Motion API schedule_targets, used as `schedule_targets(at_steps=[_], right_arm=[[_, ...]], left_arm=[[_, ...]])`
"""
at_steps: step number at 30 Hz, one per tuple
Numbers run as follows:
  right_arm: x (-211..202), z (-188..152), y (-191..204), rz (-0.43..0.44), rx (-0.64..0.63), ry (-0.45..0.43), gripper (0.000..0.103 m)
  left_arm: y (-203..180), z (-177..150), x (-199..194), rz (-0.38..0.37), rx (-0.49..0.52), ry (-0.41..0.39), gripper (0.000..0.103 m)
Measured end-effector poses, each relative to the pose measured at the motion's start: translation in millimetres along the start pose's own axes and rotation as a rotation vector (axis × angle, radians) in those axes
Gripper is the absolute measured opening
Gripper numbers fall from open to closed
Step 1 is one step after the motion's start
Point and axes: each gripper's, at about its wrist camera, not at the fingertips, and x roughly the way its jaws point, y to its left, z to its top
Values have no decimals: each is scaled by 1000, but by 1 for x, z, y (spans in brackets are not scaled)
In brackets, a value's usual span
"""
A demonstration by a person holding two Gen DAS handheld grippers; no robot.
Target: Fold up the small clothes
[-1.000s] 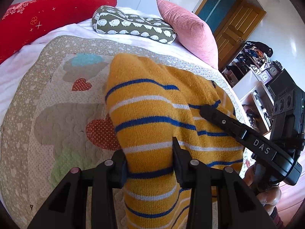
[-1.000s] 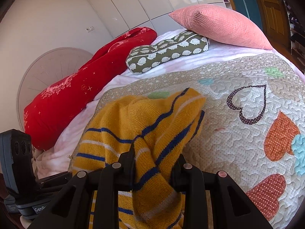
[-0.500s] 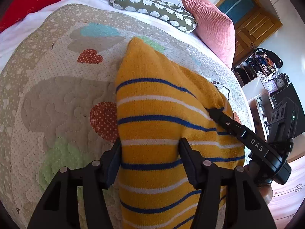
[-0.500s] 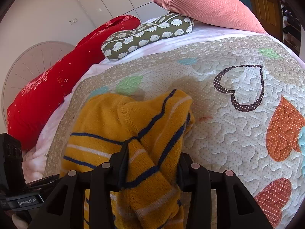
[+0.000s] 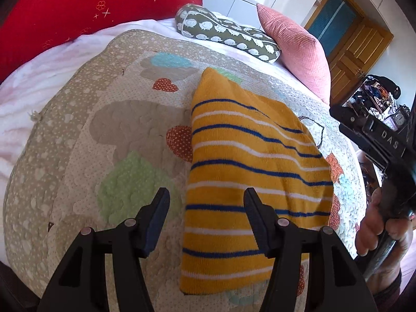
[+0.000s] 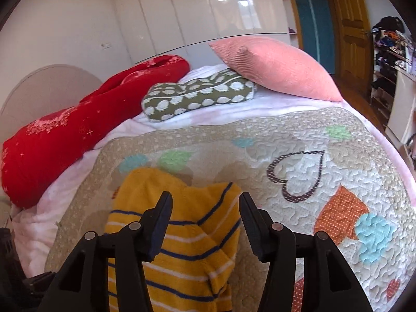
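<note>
A yellow knit sweater [image 5: 241, 171] with blue and white stripes lies folded on the patchwork quilt [image 5: 78, 140]. My left gripper [image 5: 205, 202] is open and empty, held above the sweater's near part. My right gripper [image 6: 205, 208] is open and empty above the same sweater [image 6: 179, 247], which lies bunched below it. The right gripper's body [image 5: 377, 137] and the hand holding it show at the right edge of the left wrist view.
A red bolster [image 5: 78, 18], a green patterned pillow [image 5: 228, 36] and a pink cushion [image 5: 296, 49] lie at the bed's far end. A wooden door [image 5: 356, 52] and cluttered shelves [image 5: 377, 96] stand beyond the bed's right edge.
Both grippers opened and let go of the sweater, then drew back and up. The sweater now lies flat and folded on the quilt.
</note>
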Motion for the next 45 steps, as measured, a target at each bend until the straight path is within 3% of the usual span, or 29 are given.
schedule_targets(at_steps=[2,4,7,9,12,18,21,23,26,29,34,38,41,45], right_arm=[[11,1,10,75,-11,78,44],[32,-3,15,107,-8,161,42],[74,-16,6,-24,-2,257,42],[97,-24,-12,-52,50,324,43],[75,-26,-26,-10,142,273,43],[-11,-54,-9,53,88,128,43],[-24,-82,-3,69,46,132,43],[-17,-102,-4,56,24,181,43],[2,-128,-25,18,95,269,43],[-6,-132,-46,52,187,254,44],[-61,-129,-48,-20,150,140,46],[-122,-127,-39,-107,88,-15,53],[-171,-129,-27,-186,24,-172,70],[-219,-135,-2,-254,-75,-344,93]], left_arm=[[0,-11,-4,8,0,-3,58],[2,-22,-5,26,-2,2,58],[5,-32,-3,27,-21,28,58],[7,-36,-5,20,-32,36,58],[7,-41,-17,59,-15,3,58],[11,-46,-44,142,-3,-68,58],[8,-51,-57,171,5,-99,58],[6,-55,-65,182,14,-111,58],[2,-61,-78,190,26,-125,58],[0,-69,-93,212,37,-156,62],[-11,-81,-120,267,49,-255,67],[-27,-93,-151,390,79,-415,86],[-40,-103,-178,470,102,-547,100],[-47,-114,-204,465,117,-637,103]])
